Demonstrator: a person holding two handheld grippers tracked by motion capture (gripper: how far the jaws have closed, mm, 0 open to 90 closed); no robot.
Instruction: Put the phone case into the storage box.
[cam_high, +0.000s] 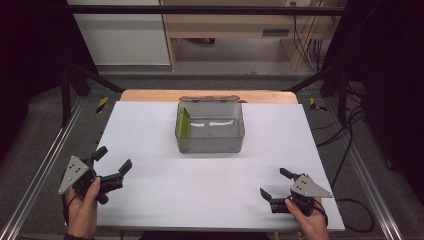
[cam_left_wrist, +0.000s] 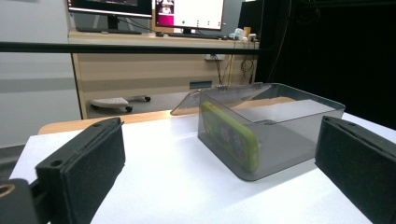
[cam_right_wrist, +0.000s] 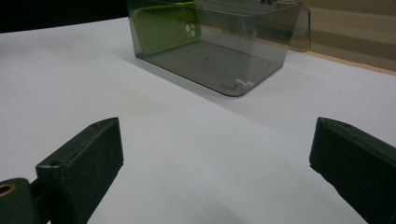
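A clear grey plastic box (cam_high: 210, 127) with its hinged lid folded back stands at the middle rear of the white table (cam_high: 150, 200). A lime-green phone (cam_high: 184, 124) leans upright against the box's left inner wall; it also appears as the phone (cam_left_wrist: 232, 139) and the phone (cam_right_wrist: 167, 26) in the gripper views. My left gripper (cam_high: 113, 160) rests at the table's front left, open and empty, pointing at the box (cam_left_wrist: 271, 126). My right gripper (cam_high: 275, 183) sits at the front right, open and empty, facing the box (cam_right_wrist: 219, 42).
A wooden strip (cam_high: 150, 95) edges the table's far side. Metal rails (cam_high: 45, 170) run along both sides. Behind stand a wooden desk (cam_left_wrist: 140, 70) with monitors (cam_left_wrist: 187, 11) and cables (cam_high: 310, 45).
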